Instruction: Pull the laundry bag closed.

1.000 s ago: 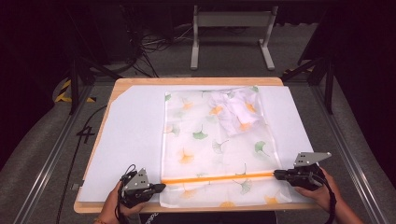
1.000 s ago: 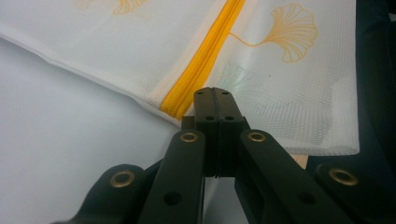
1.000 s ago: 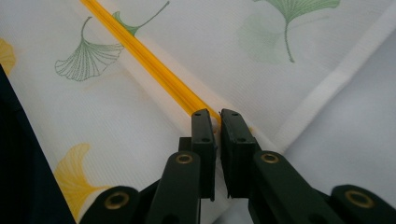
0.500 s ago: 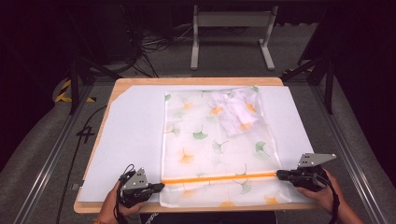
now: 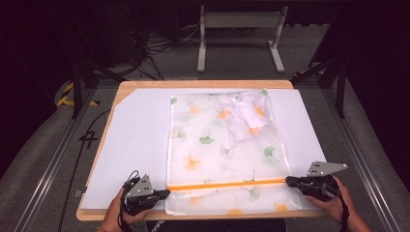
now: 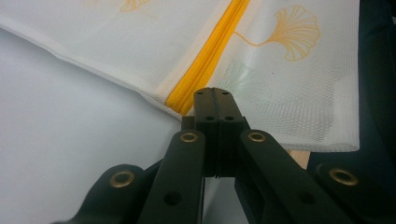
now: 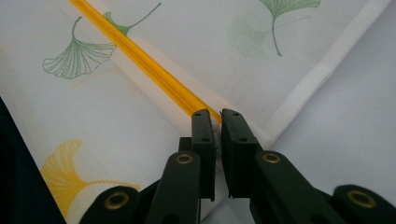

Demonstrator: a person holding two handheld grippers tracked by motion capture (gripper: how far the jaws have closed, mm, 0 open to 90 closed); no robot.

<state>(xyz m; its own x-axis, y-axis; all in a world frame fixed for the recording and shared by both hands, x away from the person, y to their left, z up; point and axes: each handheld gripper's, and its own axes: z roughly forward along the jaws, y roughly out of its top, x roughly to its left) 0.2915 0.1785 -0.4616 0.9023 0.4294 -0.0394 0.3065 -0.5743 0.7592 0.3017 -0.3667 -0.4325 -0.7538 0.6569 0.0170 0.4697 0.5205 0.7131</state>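
1. Mesh laundry bag (image 5: pixel 227 150): a white zippered pouch printed with ginkgo leaves, lying flat on the white sheet (image 5: pixel 135 145) that covers the counter (image 5: pixel 203 83). It fills the middle of the sheet, its near edge toward 6 o'clock. A crumpled white garment (image 5: pixel 244 113) sits inside it toward 1 o'clock.

2. Orange zipper (image 5: pixel 227 184): runs straight across the bag near its 6 o'clock end, from 9 o'clock to 3 o'clock.

3. Left gripper (image 5: pixel 162 194): held at the zipper's 9 o'clock end. In the left gripper view its fingers (image 6: pixel 205 112) are pressed fully together, with the zipper's end meeting their tips. Whether fabric is pinched between them cannot be told.

4. Right gripper (image 5: pixel 289 181): held at the zipper's 3 o'clock end. In the right gripper view its fingers (image 7: pixel 232 135) stand slightly apart, with a narrow gap between them, and the zipper's end runs into that gap. Whether a slider tab is held there cannot be told.

5. Step in hand (judgement): both zipper ends are being secured, one to anchor and one to pull.

6. Next move (judgement): the right fingers must close firmly on the tab, then travel along the zipper toward 9 o'clock while the left end holds the bag taut.
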